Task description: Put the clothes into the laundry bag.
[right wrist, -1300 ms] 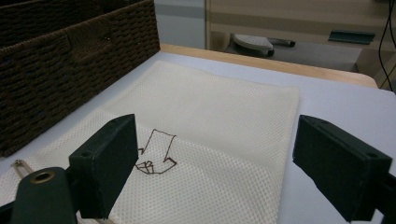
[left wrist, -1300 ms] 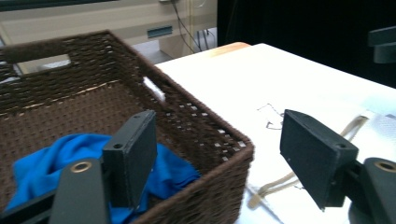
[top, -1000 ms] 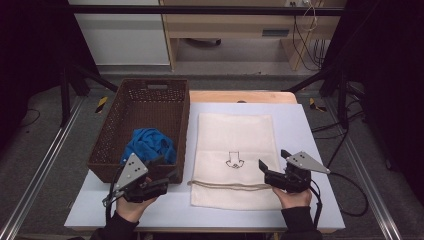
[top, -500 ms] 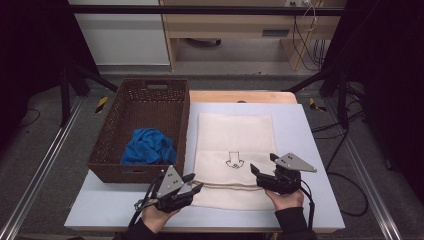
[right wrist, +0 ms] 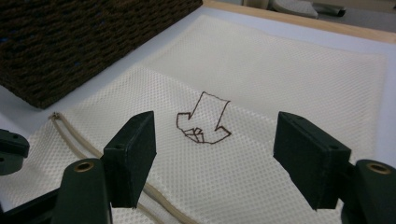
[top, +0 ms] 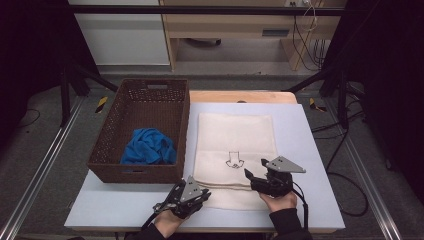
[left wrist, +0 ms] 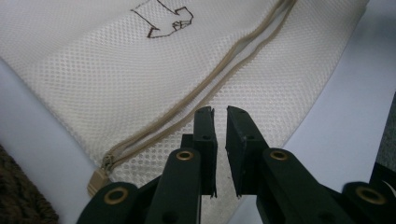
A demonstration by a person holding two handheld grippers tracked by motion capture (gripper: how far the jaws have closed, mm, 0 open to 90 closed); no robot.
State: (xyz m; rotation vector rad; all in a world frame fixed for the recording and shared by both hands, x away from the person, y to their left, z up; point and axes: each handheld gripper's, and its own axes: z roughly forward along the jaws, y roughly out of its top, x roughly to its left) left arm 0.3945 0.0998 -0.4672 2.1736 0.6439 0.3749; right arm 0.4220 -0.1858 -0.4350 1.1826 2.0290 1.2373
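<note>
A cream mesh laundry bag (top: 235,140) lies flat on the white table, with a brown arrow-like emblem (right wrist: 203,123) stitched on it. Its tan zipper (left wrist: 224,70) runs across the near end, and the pull (left wrist: 97,179) is at the bag's left edge. My left gripper (top: 205,194) is low over the bag's near-left corner. In the left gripper view its jaws (left wrist: 220,112) stand almost together just short of the zipper, and I see nothing between them. My right gripper (top: 251,179) hovers wide open over the bag's near right part, with the emblem between its jaws (right wrist: 215,133).
A dark woven basket (top: 107,135) stands left of the bag with a crumpled blue cloth (top: 148,146) inside. Its wall (right wrist: 70,42) rises close beside the bag's left edge. Bare table (top: 310,150) lies right of the bag and along the near edge.
My left gripper has moved right from in front of the basket to the bag's near-left corner. The right gripper has shifted a little left and farther onto the bag.
</note>
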